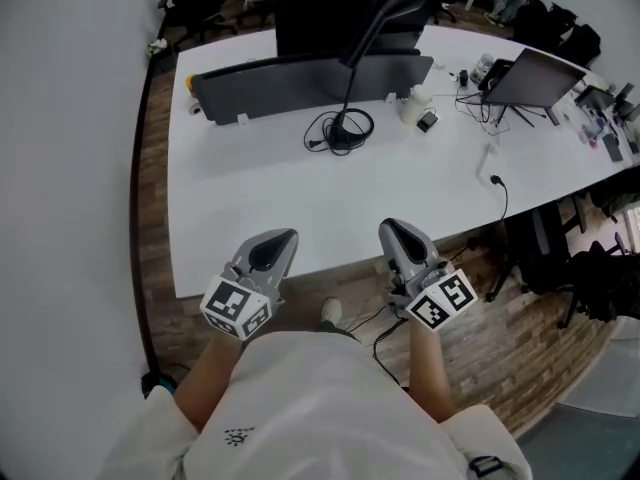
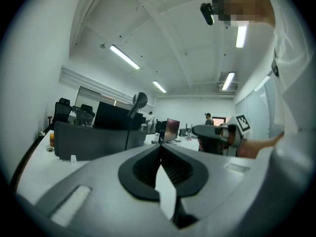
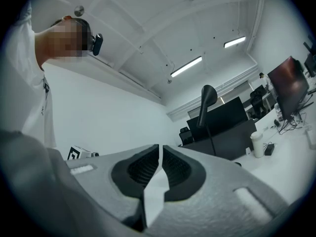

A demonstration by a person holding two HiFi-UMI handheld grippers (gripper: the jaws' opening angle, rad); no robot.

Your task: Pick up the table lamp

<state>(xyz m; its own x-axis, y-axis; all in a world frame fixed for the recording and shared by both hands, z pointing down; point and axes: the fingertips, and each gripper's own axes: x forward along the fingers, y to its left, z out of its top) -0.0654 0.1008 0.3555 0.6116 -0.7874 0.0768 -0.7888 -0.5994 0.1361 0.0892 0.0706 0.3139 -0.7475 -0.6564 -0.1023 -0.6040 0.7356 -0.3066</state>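
Head view: both my grippers sit low in the frame at the near edge of the white table (image 1: 240,198). The left gripper (image 1: 281,240) and right gripper (image 1: 396,228) both point across it. The table lamp (image 1: 362,48) stands upright toward the far side, well apart from both. Its round base has a black cable (image 1: 322,128) looped around it, and it sits just in front of a dark divider panel (image 1: 300,80). A white cup (image 1: 414,104) is to its right, with a laptop (image 1: 540,76) further right.

Left gripper view: the left gripper (image 2: 160,151) has its jaws pressed together with nothing between them. The lamp (image 2: 139,101) is up ahead to the left, against the divider (image 2: 94,141), and my other gripper (image 2: 213,135) shows on the right.

Right gripper view: same deal, the right gripper (image 3: 160,151) is closed and empty. The lamp (image 3: 208,97) rises ahead to the right, well beyond the jaws, with the cup (image 3: 256,144) further right.
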